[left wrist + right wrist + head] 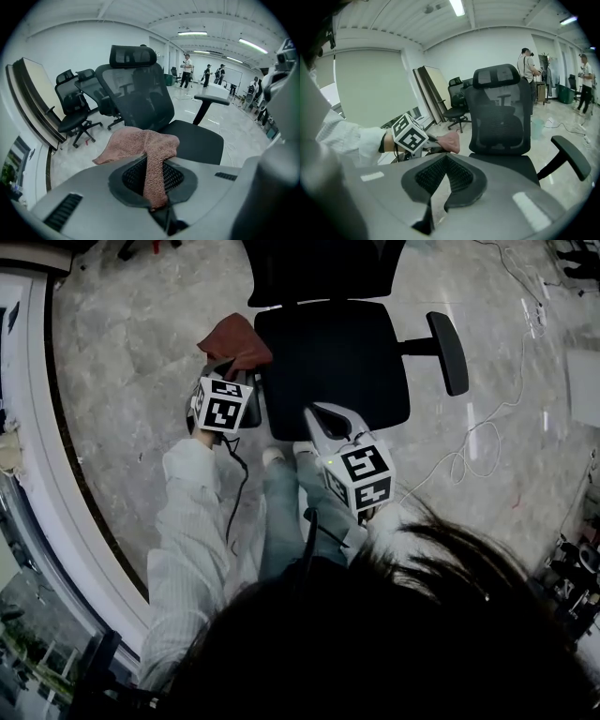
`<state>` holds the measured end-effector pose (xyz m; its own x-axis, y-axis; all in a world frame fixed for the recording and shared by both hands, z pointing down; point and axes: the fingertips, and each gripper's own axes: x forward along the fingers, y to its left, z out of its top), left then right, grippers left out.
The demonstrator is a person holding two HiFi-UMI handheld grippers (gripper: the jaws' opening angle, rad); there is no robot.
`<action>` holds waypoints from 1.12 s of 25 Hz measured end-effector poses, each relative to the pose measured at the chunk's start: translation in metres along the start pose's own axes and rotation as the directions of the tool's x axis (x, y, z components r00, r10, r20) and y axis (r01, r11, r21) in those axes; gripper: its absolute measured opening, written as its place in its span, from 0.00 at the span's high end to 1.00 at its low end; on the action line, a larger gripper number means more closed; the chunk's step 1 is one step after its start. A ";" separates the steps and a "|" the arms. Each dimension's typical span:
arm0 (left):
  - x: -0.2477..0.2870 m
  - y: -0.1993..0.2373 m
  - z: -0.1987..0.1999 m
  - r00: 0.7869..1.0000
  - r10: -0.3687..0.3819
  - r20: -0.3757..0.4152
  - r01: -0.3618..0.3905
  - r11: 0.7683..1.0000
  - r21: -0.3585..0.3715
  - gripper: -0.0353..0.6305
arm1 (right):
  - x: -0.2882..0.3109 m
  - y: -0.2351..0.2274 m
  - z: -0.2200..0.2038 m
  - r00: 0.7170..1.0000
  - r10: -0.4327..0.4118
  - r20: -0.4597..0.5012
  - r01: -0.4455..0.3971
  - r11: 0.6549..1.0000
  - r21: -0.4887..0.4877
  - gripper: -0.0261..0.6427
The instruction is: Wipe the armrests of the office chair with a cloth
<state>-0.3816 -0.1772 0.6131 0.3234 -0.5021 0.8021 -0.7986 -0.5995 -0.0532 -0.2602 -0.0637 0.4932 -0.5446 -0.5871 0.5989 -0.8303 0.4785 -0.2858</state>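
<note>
A black office chair (pixel 333 362) stands in front of me, its right armrest (pixel 448 351) sticking out to the side. A reddish-brown cloth (pixel 234 338) lies bunched at the seat's left edge, where it hides the left armrest. My left gripper (pixel 234 364) is shut on that cloth (pixel 145 150), which drapes forward over the jaws. In the left gripper view the mesh backrest (pixel 136 93) and far armrest (pixel 212 99) rise beyond it. My right gripper (pixel 315 412) hovers at the seat's front edge. Its jaws (pixel 446 157) are shut and hold nothing.
White cables (pixel 487 427) trail over the grey floor to the chair's right. A curved white ledge (pixel 37 474) runs along the left. Spare office chairs (pixel 77 108) and leaning boards (pixel 33 103) stand by the wall. People (pixel 187 70) stand far back.
</note>
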 end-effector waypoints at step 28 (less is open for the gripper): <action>-0.063 -0.040 -0.048 0.999 0.024 -0.028 -0.021 0.997 0.079 0.90 | 0.000 0.026 0.000 0.997 0.076 -0.001 -0.076 0.997 -0.012 0.96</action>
<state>-0.3941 -0.0914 0.5936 0.2900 -0.4982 0.8171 -0.7629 -0.6358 -0.1169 -0.2813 -0.0510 0.4857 -0.6056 -0.5487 0.5763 -0.7852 0.5294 -0.3211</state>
